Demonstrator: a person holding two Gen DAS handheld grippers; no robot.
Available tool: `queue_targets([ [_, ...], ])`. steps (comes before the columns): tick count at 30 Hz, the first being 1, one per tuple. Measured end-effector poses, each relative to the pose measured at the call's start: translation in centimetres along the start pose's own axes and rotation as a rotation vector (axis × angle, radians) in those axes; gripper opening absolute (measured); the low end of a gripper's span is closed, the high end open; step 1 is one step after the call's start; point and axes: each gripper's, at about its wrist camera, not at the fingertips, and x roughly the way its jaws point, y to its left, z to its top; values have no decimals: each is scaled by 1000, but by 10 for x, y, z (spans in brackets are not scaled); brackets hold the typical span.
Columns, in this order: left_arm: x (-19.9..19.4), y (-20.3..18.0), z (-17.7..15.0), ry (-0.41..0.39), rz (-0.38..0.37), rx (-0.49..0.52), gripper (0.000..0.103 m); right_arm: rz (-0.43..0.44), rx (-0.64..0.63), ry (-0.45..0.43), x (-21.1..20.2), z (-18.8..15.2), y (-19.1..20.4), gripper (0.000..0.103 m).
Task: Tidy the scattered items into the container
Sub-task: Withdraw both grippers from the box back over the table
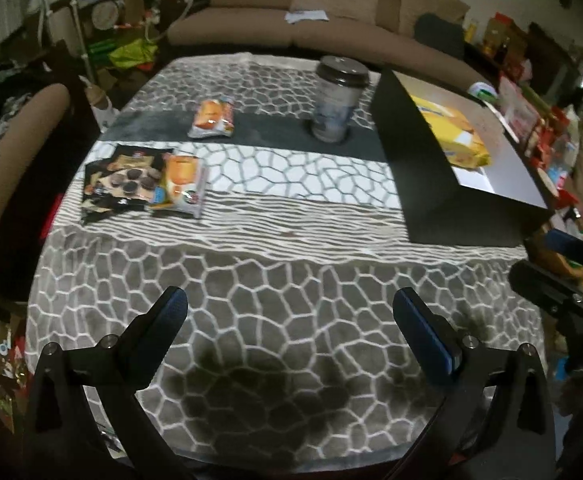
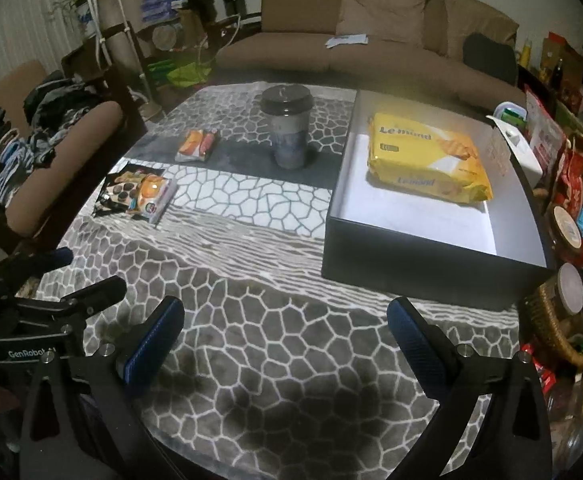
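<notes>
Bare cloth (image 2: 251,320) ahead — cup (image 2: 288,128) upright just left of the box (image 2: 411,264) wall.

Dim, soft indoor light (fisheye-bent edges, dark corners), blotchy shadows below the fingers (image 1: 175,308).

Right gripper (image 2: 285,326) jaws spread above patterned cloth (image 2: 251,320), yellow biscuit pack (image 2: 427,158) inside black box (image 2: 423,268), lidded cup (image 2: 288,130) beside it

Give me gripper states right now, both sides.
Left gripper: open, holding nothing, above the patterned cloth.
Right gripper: open, holding nothing, above the same cloth.
</notes>
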Motion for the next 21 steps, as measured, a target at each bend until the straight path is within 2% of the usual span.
queue_targets([
  [8,1,24,-3,-64,102,-26,103,-20,41,-18,14,-4,9,103],
  [14,2,51,-1,-85,92,-87,103,-14,69,-19,29,-2,14,103],
  [21,12,75,1,-81,107,-103,103,-16,61,-9,47,5,29,103],
])
